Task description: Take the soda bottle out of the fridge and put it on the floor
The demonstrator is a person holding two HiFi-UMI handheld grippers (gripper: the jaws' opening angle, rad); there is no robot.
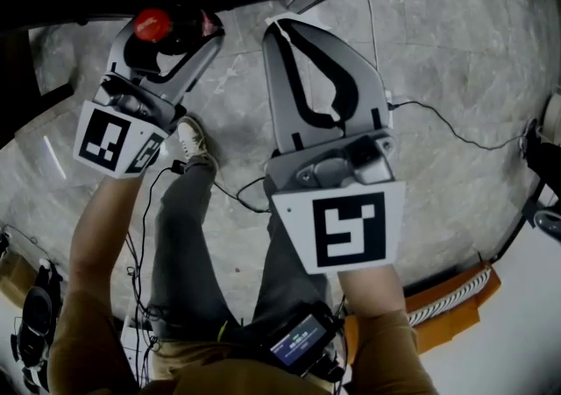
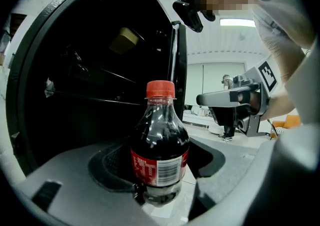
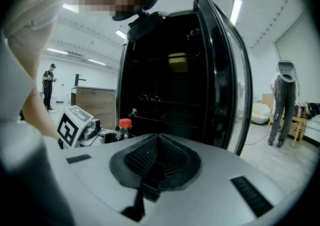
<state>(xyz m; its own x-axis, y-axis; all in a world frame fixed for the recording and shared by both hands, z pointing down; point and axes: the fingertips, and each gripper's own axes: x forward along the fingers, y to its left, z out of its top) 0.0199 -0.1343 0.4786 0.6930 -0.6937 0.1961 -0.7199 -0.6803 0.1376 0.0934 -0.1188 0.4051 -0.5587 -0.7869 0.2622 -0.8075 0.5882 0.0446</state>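
Head view: left gripper (image 1: 171, 34) clamped on the soda bottle (image 1: 152, 25), red cap toward camera, marble floor (image 1: 456, 60) below. Right gripper (image 1: 279, 27) closed, empty.
Left gripper view: bottle upright between the jaws, in front of the open black fridge (image 2: 90, 69).
Right gripper view: jaws meet, nothing between; bottle off left.

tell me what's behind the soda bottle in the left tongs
Behind the soda bottle stands the open fridge, dark inside, with shelf rails and a yellowish item high up. The bottle itself covers what sits low behind it.
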